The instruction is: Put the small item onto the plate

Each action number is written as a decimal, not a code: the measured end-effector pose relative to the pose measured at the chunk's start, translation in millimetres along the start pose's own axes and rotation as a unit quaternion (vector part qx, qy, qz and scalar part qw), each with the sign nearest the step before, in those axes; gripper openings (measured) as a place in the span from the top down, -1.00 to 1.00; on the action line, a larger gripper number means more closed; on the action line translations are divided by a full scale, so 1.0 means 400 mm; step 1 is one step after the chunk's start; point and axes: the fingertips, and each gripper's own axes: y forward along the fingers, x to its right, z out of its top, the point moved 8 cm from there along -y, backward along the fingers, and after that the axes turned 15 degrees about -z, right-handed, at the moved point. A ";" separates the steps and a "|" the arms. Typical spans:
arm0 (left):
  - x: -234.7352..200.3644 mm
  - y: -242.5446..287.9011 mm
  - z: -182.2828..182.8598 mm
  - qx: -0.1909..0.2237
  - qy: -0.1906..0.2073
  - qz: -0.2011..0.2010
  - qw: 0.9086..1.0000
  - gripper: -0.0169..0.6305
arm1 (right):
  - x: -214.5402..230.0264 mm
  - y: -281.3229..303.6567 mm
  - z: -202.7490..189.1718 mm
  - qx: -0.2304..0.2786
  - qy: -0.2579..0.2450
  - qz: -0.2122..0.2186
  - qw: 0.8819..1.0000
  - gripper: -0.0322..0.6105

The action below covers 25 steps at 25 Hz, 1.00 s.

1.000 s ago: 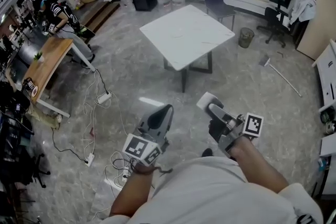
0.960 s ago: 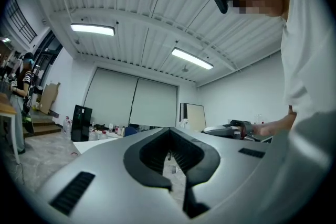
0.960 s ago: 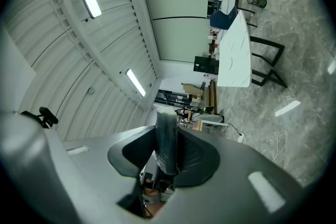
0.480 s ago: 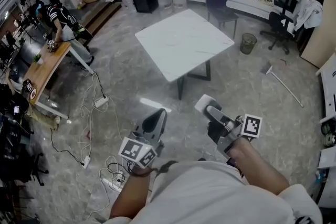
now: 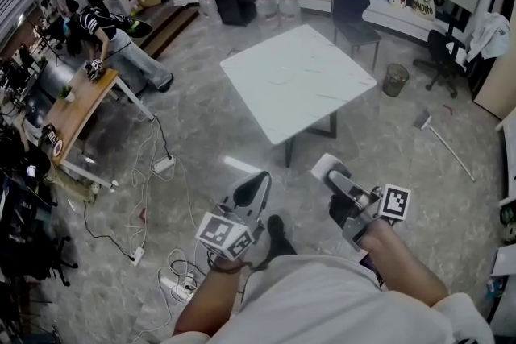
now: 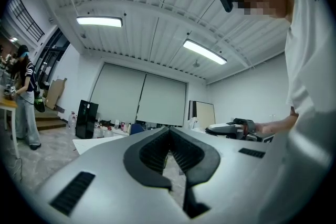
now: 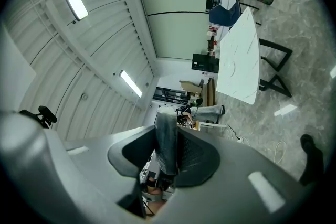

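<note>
The right gripper [image 5: 333, 174] is holding the small item [image 7: 167, 136], a thin flat pale piece, pinched between its jaws. The left gripper [image 5: 259, 176] has its jaws close together with nothing in them. Both are held over the floor, near the person's body. The white table [image 5: 298, 80] is farther off, past the grippers, and its top looks bare.

I think the task is only partly done. The item is picked up, but it is not on a plate yet. It has to be carried there and put down.

No plate shows in any view, so I cannot tell where it is. What the item really is, I cannot make out. Only its edge and a pale corner show.
</note>
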 end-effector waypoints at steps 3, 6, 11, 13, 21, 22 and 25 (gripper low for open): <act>-0.088 0.020 0.026 0.002 0.003 -0.006 1.000 0.93 | -0.007 0.078 0.038 0.003 -0.002 -0.001 1.000 0.58; -0.198 0.039 0.073 0.006 0.001 -0.006 1.000 0.93 | -0.027 0.187 0.088 0.006 -0.001 0.001 1.000 0.58; -0.403 0.028 0.100 0.008 -0.003 -0.011 1.000 0.93 | -0.040 0.383 0.137 0.011 -0.004 0.000 1.000 0.58; -0.470 0.022 0.131 0.007 -0.001 -0.013 1.000 0.93 | -0.050 0.452 0.154 0.015 -0.007 0.001 1.000 0.58; -0.696 0.014 0.170 0.004 0.003 -0.030 1.000 0.93 | -0.057 0.658 0.210 0.035 -0.009 -0.001 0.999 0.58; -0.718 0.011 0.173 0.004 0.002 -0.032 0.999 0.93 | -0.056 0.678 0.212 0.037 -0.010 -0.002 0.999 0.58; -0.775 0.013 0.185 0.004 0.005 -0.035 0.999 0.93 | -0.051 0.731 0.223 0.041 -0.011 -0.003 0.999 0.58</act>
